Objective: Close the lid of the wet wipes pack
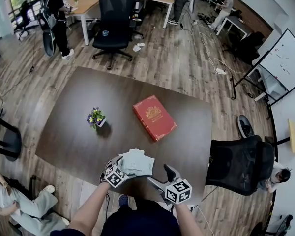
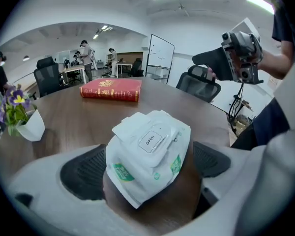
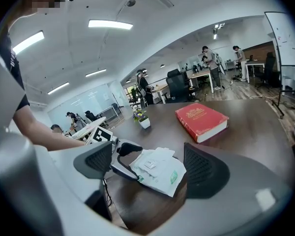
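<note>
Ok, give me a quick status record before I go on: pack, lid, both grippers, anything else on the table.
wet wipes pack: flat on the table, at the person's edge
lid: label reads OPEN; white flap sticks out beyond it; whether it is latched is unclear
left gripper: jaws apart, either side of the pack
right gripper: jaws apart, empty, raised to the pack's right
other: red book, flower pot farther back

The wet wipes pack (image 1: 136,161) lies flat at the middle of the table's near edge. It is a soft white pouch with green marks. Its white lid (image 2: 130,127) looks swung back, showing an "OPEN" label (image 2: 150,141).
</note>
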